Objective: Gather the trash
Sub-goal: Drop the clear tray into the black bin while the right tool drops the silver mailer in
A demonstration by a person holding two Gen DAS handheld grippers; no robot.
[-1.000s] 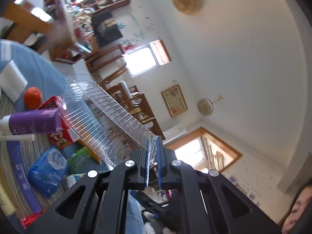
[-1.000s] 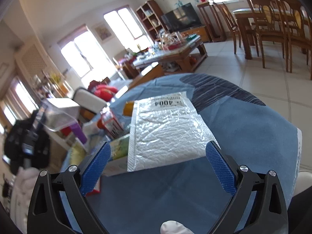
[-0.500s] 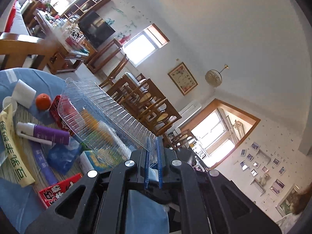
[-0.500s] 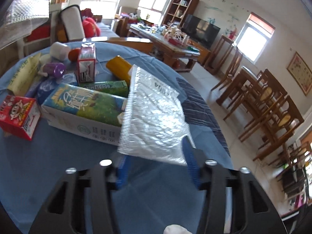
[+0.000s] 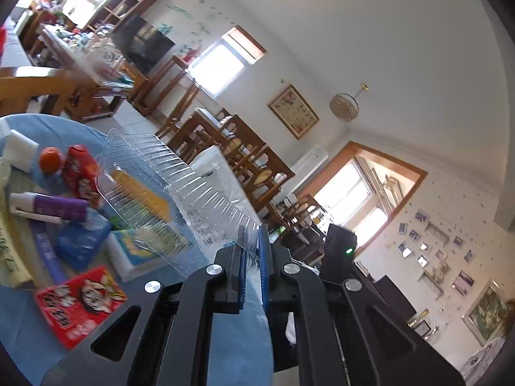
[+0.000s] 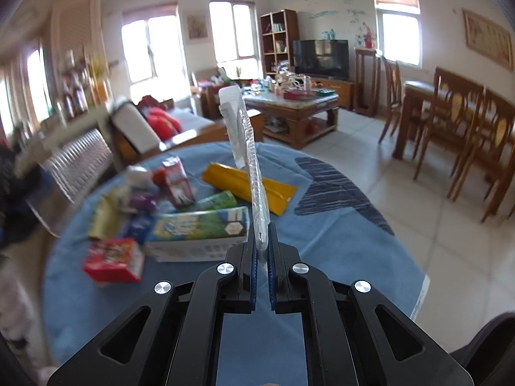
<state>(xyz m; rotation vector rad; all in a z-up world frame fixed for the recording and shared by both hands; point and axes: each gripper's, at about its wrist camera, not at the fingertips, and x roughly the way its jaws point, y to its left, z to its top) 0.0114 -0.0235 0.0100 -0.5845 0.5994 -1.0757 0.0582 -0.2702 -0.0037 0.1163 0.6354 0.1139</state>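
In the left wrist view my left gripper (image 5: 252,241) is shut on the rim of a clear ribbed plastic clamshell container (image 5: 167,193), held up over the round table. In the right wrist view my right gripper (image 6: 262,244) is shut on a silver bubble mailer (image 6: 248,157), which stands edge-on and lifted off the table. The same mailer (image 5: 212,167) shows white behind the clear container. The clamshell (image 6: 80,164) appears blurred at the left of the right wrist view.
A blue cloth covers the round table (image 6: 338,231). On it lie a green and white box (image 6: 199,228), a yellow packet (image 6: 251,186), red cartons (image 6: 112,260), a purple tube (image 5: 51,207), a blue pack (image 5: 82,241) and an orange (image 5: 50,159). Wooden chairs (image 6: 466,141) stand on the right.
My right gripper closed on the silver mailer and lifted it from flat on the box to edge-on in the air. My left gripper shifted and rolled with the clamshell still in it.
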